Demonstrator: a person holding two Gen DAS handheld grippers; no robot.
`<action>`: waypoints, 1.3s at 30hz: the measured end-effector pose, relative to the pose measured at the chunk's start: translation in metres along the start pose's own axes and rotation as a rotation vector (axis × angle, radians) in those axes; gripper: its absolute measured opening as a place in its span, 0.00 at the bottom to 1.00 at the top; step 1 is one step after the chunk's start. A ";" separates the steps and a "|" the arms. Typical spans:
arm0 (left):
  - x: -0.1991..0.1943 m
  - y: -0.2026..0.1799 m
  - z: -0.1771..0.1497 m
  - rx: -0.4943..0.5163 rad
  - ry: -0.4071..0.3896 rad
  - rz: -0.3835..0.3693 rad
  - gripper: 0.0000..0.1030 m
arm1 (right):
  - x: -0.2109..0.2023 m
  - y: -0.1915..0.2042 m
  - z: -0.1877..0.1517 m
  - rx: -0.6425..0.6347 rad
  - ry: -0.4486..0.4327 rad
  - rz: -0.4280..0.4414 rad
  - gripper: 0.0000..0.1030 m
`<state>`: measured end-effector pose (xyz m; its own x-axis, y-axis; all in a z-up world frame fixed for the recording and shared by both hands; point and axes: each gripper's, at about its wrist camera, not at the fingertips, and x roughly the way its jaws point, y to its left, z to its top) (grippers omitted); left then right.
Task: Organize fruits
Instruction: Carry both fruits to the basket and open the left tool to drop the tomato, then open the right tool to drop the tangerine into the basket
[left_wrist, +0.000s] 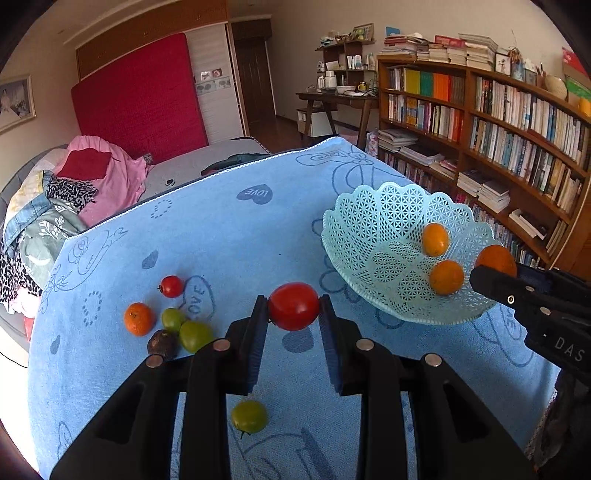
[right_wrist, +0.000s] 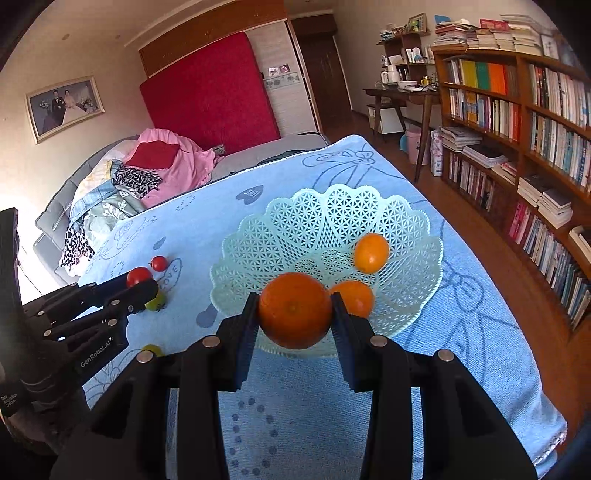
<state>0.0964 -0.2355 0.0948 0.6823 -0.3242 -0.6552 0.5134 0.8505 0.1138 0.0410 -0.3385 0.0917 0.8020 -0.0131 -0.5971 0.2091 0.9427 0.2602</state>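
My left gripper (left_wrist: 293, 308) is shut on a red tomato (left_wrist: 293, 305) and holds it above the blue cloth (left_wrist: 229, 229). My right gripper (right_wrist: 295, 312) is shut on an orange (right_wrist: 294, 311) at the near rim of the pale green lattice basket (right_wrist: 295, 229). Two oranges (right_wrist: 371, 253) (right_wrist: 356, 297) lie in the basket. On the cloth to the left lie a small red tomato (left_wrist: 171, 286), an orange (left_wrist: 138, 318), two green fruits (left_wrist: 194, 335), a dark fruit (left_wrist: 162, 343) and a green tomato (left_wrist: 249, 416).
The table's far edge meets a bed with piled clothes (left_wrist: 55, 206). A tall bookshelf (left_wrist: 498, 122) stands to the right. The right gripper shows at the right edge of the left wrist view (left_wrist: 495, 275).
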 end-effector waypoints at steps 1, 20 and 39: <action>0.002 -0.003 0.002 0.005 -0.001 -0.007 0.28 | 0.001 -0.004 0.001 0.009 0.000 -0.006 0.38; 0.043 -0.045 0.037 0.063 -0.005 -0.096 0.28 | 0.008 -0.034 0.006 0.052 -0.011 -0.063 0.38; 0.052 -0.012 0.041 -0.049 0.013 -0.078 0.80 | 0.013 -0.039 0.006 0.063 -0.010 -0.083 0.38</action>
<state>0.1466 -0.2792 0.0898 0.6343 -0.3855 -0.6701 0.5385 0.8423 0.0251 0.0465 -0.3775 0.0778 0.7859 -0.0940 -0.6111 0.3099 0.9152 0.2577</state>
